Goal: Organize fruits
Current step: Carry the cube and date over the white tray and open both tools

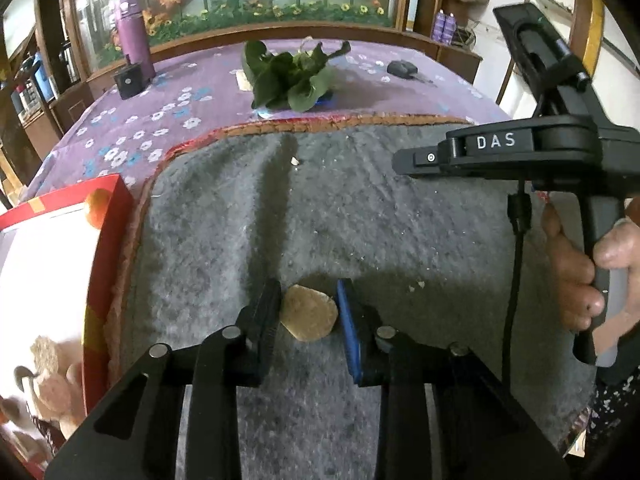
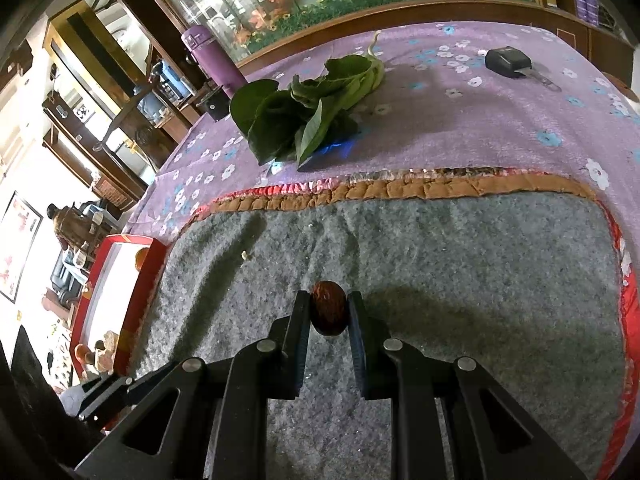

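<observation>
The left gripper (image 1: 308, 316) squeezed a tan slice (image 1: 307, 312); the right gripper (image 2: 329, 308) squeezed a brown nut (image 2: 328, 307) over the gray mat (image 2: 460, 264).

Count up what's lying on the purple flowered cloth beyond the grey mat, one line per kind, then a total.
Leafy greens bunch: 1
Purple bottle: 1
Small black box: 1
Car key with black fob: 1
Total: 4

box (image 1: 108, 216) left of mat (image 1: 360, 220), greens (image 1: 292, 76) behind
</observation>
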Action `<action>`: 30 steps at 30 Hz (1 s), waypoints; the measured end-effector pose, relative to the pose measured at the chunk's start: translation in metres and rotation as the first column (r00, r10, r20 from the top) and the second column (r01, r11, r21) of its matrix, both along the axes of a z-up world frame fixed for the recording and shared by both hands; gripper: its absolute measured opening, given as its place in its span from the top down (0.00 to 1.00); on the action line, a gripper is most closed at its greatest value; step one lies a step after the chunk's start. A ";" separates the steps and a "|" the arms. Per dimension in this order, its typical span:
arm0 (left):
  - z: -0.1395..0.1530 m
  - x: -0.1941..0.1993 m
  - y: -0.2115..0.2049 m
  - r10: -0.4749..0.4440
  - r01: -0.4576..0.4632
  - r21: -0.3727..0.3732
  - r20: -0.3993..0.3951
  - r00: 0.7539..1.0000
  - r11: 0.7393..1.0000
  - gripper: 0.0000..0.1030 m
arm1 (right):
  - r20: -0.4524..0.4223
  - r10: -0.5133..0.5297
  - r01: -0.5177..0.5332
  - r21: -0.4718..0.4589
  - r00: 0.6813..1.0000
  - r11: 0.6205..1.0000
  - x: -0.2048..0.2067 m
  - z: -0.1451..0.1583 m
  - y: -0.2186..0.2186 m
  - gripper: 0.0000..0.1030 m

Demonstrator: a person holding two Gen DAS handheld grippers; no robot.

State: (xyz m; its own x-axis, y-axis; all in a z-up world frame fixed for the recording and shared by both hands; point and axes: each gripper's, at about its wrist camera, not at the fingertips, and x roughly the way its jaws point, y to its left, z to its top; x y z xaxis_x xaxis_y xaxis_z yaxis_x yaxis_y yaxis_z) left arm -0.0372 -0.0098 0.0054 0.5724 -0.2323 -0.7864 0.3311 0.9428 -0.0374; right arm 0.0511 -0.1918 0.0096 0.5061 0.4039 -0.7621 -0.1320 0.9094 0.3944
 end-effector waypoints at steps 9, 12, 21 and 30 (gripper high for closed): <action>0.035 -0.028 0.036 0.086 -0.085 -0.013 0.107 0.991 0.996 0.75 | 0.047 0.067 -0.069 0.035 0.997 0.997 -0.016 0.013 0.030 0.82; 0.047 -0.034 0.070 0.190 -0.193 0.002 0.160 0.969 0.981 0.75 | 0.084 0.148 -0.150 0.021 0.985 0.988 -0.029 0.022 0.068 0.82; 0.051 -0.044 0.179 0.453 -0.478 0.068 0.228 0.862 0.876 0.75 | 0.148 0.397 -0.404 0.017 0.906 0.915 -0.058 0.039 0.207 0.82; 0.026 -0.046 0.234 0.566 -0.591 0.090 0.205 0.799 0.802 0.75 | 0.110 0.500 -0.501 -0.022 0.859 0.865 -0.086 0.022 0.285 0.82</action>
State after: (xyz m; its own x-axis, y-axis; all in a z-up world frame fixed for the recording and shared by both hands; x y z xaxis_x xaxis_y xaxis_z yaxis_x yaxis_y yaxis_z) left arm -0.0835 0.2244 0.0317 0.6834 0.2897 -0.6701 -0.2887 0.9503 0.1165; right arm -0.0349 0.0935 0.0320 0.3136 0.6299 -0.7105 -0.6108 0.7067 0.3569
